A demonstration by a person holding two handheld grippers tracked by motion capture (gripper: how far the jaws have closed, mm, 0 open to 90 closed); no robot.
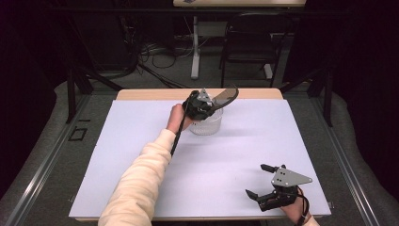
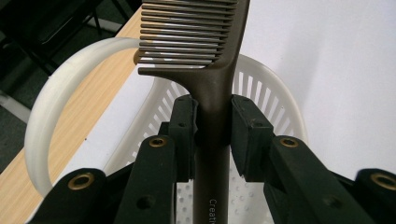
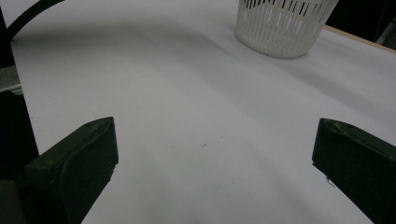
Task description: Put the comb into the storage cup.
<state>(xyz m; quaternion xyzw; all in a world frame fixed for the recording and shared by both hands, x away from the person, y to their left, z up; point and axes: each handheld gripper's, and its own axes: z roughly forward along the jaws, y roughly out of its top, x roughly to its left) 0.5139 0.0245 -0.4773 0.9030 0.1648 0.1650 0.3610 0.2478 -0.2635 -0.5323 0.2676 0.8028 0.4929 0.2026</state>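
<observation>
- Dark curtains and a black chair (image 1: 248,44) are standing behind the tabletop (image 1: 141,141), which is covered by a pale sheet with a wooden edge showing at the far side.
- Near that far edge, a white slotted basket (image 1: 207,123) is standing upright, and its curved white handle (image 2: 51,107) is hanging down to one side in the left gripper view.
- The left tool (image 1: 203,104) is gripping a dark brown comb (image 2: 211,93) by its handle; the pads are pressing on both sides of the handle just below the teeth, so the jaws are standing narrow.
- The comb is hanging right over the basket opening, with the toothed end pointing away from the hand and past the far rim.
- The right tool (image 1: 261,181) is resting near the front right corner of the tabletop, well apart from the basket, with its jaws wide and nothing between them.
- To do this step well, I think the person should be tipping the comb so that one end is pointing down into the basket before the jaws are letting go.
- The comb looks longer than the basket is wide, so a flat release risks leaving it lying across the rim or sliding off.
- The hanging handle is also near the teeth, so the person should be keeping the comb away from it.
</observation>
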